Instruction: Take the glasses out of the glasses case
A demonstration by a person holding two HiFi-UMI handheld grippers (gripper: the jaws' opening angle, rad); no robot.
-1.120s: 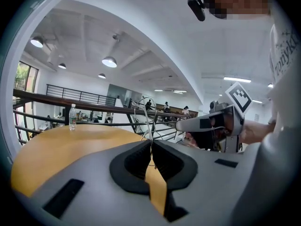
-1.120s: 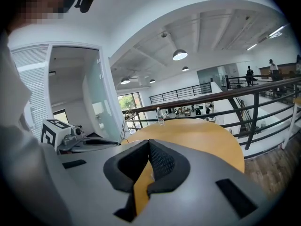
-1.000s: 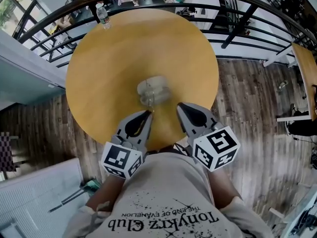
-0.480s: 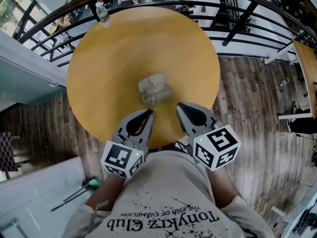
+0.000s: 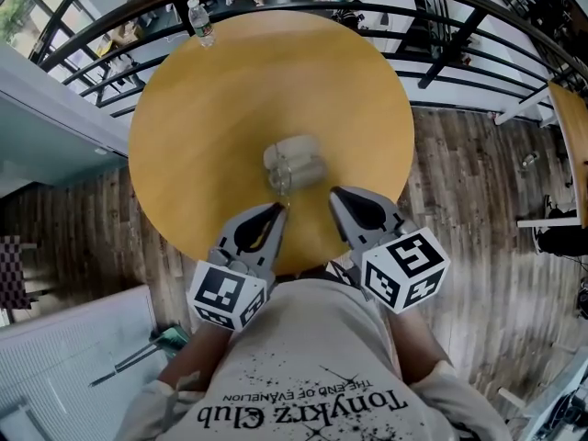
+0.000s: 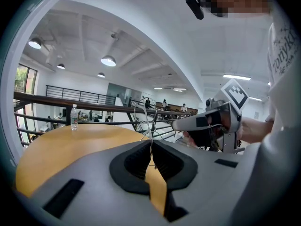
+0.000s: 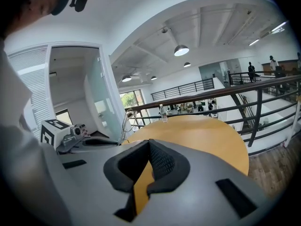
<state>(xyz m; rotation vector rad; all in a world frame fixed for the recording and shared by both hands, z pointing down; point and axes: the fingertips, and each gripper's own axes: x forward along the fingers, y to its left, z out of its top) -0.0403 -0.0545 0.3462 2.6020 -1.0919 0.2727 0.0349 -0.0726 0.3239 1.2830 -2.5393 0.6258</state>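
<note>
Thin wire-rimmed glasses (image 6: 146, 119) with clear lenses rise upright from the left gripper (image 6: 151, 144), whose jaws are closed on the frame. In the head view they lie at the near edge of the pale glasses case (image 5: 296, 159) on the round wooden table (image 5: 211, 108). The right gripper (image 7: 149, 145) has its jaws pressed together and holds nothing. Both grippers point forward, side by side, over the table's near rim.

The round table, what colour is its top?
The table is yellow-tan; the head view shows it best.
</note>
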